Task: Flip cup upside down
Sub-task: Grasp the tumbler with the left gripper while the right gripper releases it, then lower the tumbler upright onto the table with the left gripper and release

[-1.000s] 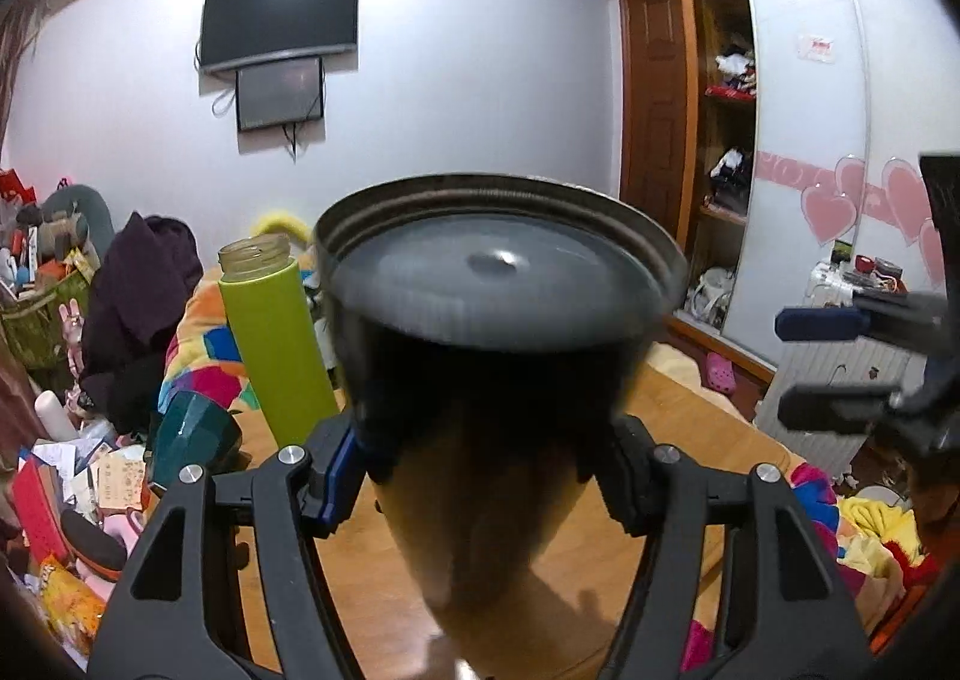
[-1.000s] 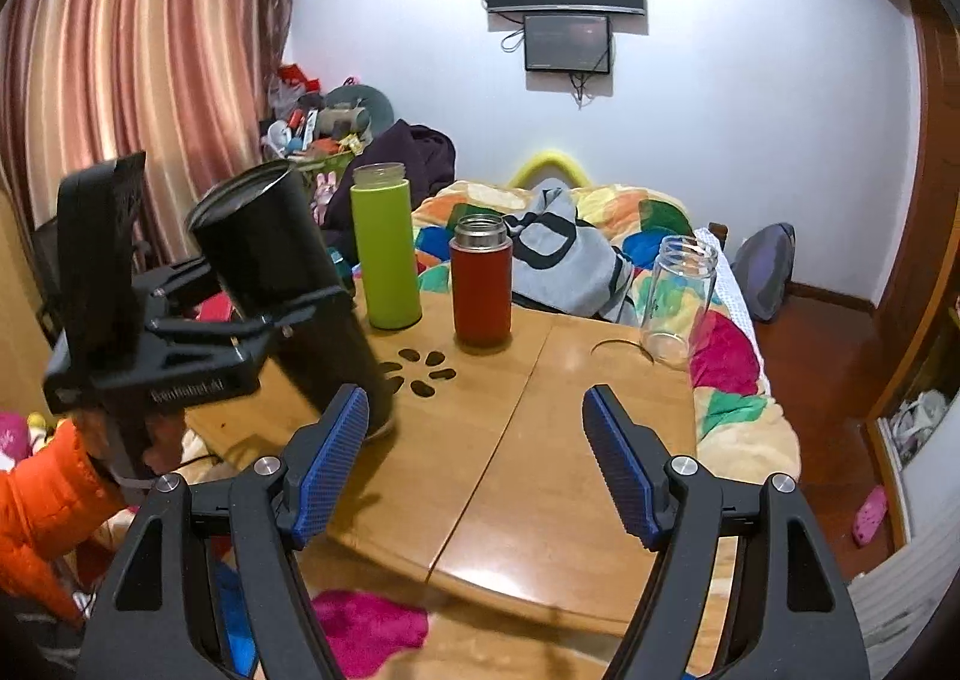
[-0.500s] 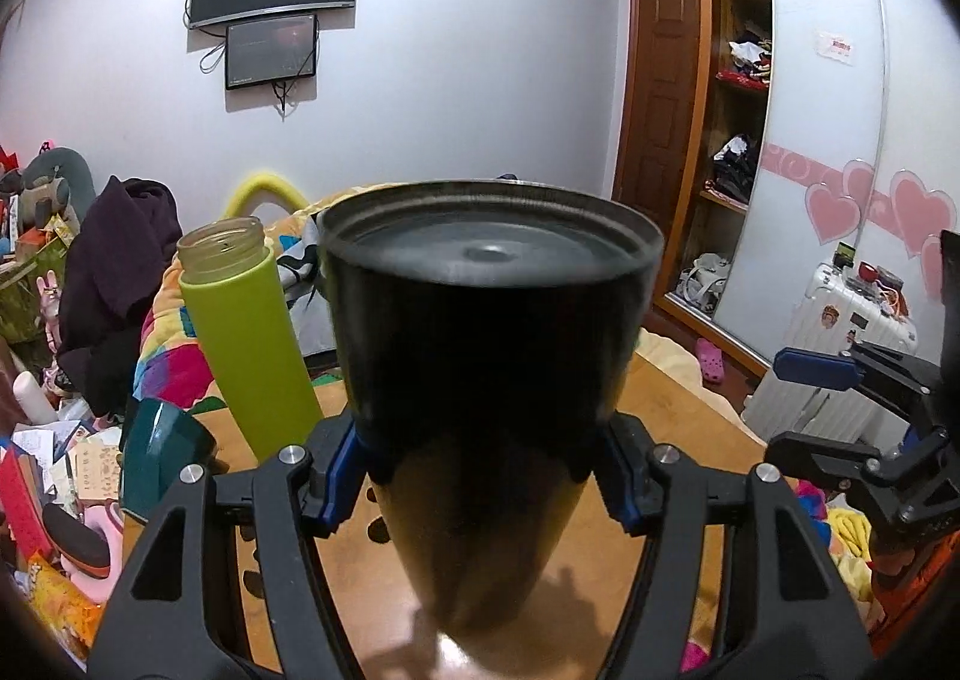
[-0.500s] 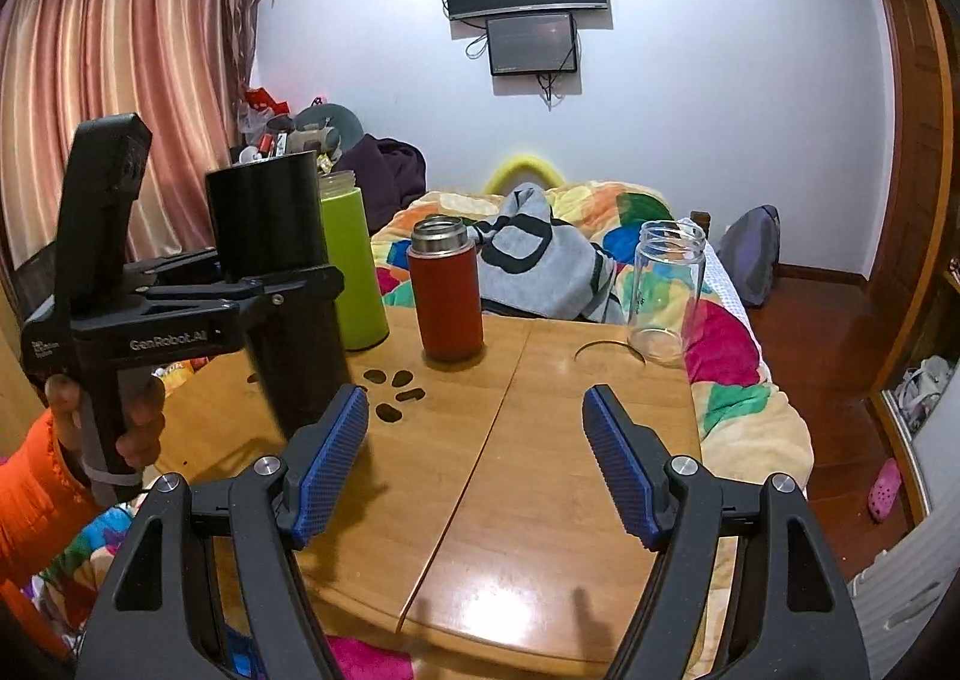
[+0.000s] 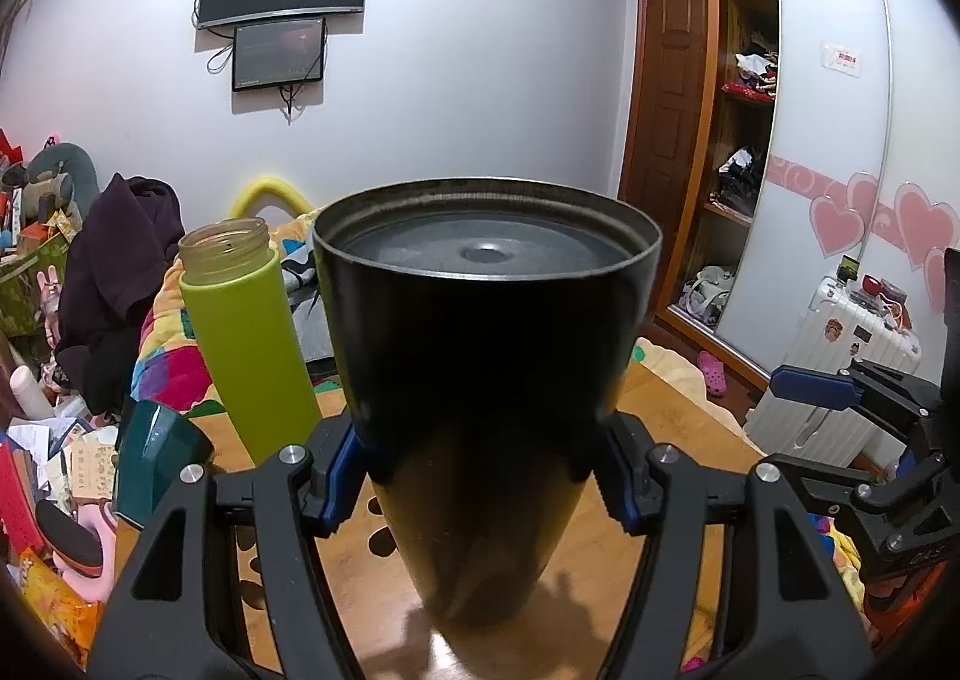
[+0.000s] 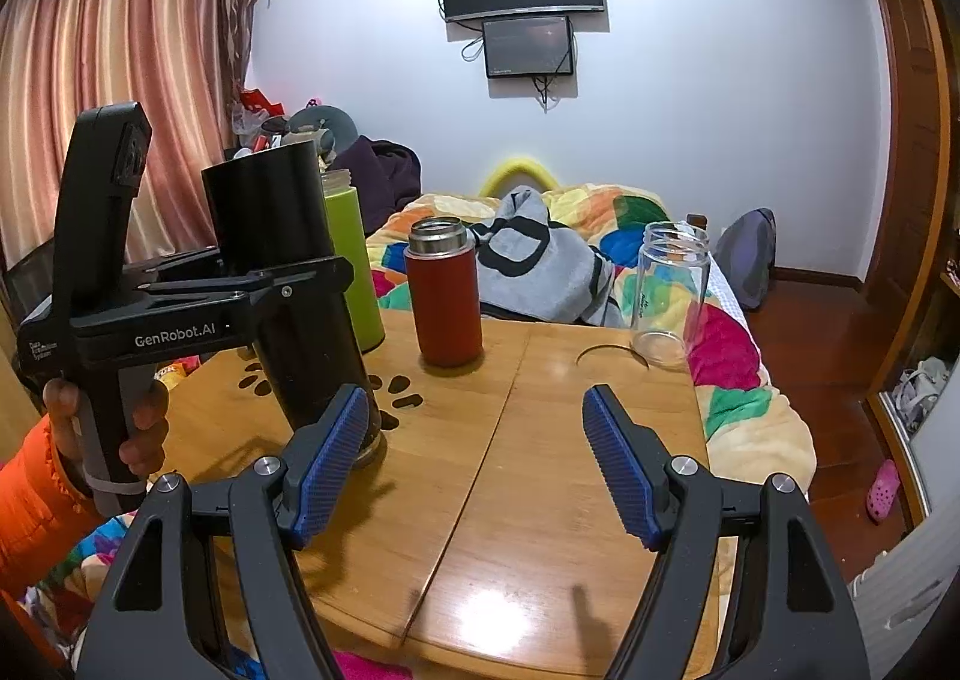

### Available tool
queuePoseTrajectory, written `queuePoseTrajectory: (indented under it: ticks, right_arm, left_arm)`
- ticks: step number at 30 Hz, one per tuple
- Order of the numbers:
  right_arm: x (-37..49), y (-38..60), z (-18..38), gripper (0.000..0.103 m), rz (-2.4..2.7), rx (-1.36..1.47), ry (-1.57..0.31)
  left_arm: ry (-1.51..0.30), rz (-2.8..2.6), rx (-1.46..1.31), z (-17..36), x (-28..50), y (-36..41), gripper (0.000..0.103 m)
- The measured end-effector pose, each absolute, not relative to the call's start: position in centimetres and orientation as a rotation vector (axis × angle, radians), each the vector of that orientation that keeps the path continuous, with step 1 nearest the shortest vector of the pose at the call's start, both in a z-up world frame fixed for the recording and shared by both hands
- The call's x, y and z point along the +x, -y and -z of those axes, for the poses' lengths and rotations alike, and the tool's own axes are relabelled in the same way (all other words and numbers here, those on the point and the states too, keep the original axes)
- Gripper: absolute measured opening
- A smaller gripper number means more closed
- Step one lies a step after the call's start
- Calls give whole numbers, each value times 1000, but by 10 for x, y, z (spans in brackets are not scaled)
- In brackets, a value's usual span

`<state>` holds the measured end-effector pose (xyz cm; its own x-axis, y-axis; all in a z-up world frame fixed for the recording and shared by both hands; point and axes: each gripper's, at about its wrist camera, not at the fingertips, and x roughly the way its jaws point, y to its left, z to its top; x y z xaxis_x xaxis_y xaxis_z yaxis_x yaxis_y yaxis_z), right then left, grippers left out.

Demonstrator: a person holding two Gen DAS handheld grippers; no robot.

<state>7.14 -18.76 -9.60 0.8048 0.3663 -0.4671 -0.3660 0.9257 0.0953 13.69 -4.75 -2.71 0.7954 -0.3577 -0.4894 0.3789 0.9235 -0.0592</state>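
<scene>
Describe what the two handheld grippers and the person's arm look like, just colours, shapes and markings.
Both grippers, left gripper and right gripper, are matte black plastic frames with silver screws and ribbed blue finger pads. The left one's side reads "GenRobot.AI" in white, above a black pistol handle. The hand gripping it wears an orange sleeve.

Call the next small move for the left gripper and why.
Probably open the left gripper and back off. The black tumbler stands upright with its closed base on top, and its lower end looks to be resting on the wooden table, so the flip seems done. The right gripper is open and holds nothing.
</scene>
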Motion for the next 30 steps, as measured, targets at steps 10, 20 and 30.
queuePoseTrajectory:
  ticks: [10, 20, 30]
  right_arm:
    - [70, 182, 93, 71, -398, -7, -493]
    - [64, 173, 88, 75, -393, -33, -462]
    - [43, 159, 71, 94, -360, -47, -365]
  left_arm:
    - [-511, 373, 92, 26, 132, 51, 65]
    - [-455, 340, 74, 18, 96, 28, 85]
    - [-314, 166, 42, 4, 39, 5, 103]
